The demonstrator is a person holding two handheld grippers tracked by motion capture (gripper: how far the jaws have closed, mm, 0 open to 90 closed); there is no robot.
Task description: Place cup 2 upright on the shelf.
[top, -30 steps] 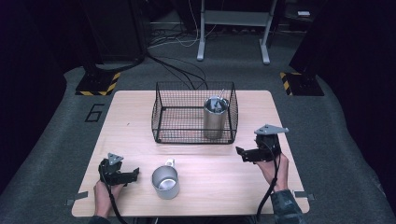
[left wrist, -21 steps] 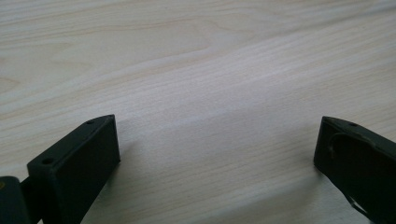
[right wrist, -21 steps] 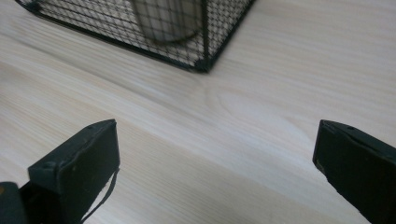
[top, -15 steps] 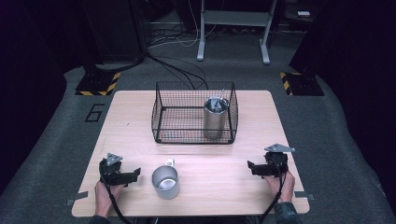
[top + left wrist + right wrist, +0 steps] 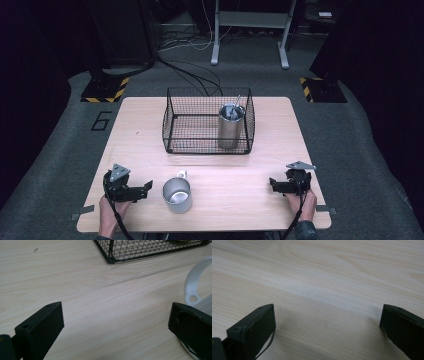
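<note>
A black wire basket [image 5: 172, 125] stands mid-table with a tall steel tumbler [image 5: 230, 127] upright inside its right end. A small metal mug [image 5: 177, 195] with a handle stands near the table's front edge. Just left of the mug rests my left gripper [image 5: 148, 189], open and empty; the mug's white handle [image 5: 193, 282] and the basket's corner [image 5: 111, 258] appear beyond its jaws. At the front right, my right gripper [image 5: 272, 183] sits low on the table, open, with bare wood [image 5: 327, 302] between its jaws.
The wooden table [image 5: 135, 145] sits on grey carpet. Behind it are a metal stand's legs [image 5: 248, 30], cables on the floor and yellow-black striped floor plates [image 5: 106, 90]. Bare wood lies between basket and front edge.
My right gripper has dropped from beside the basket's right end down and back toward the front right edge of the table. The left gripper stays put by the mug.
</note>
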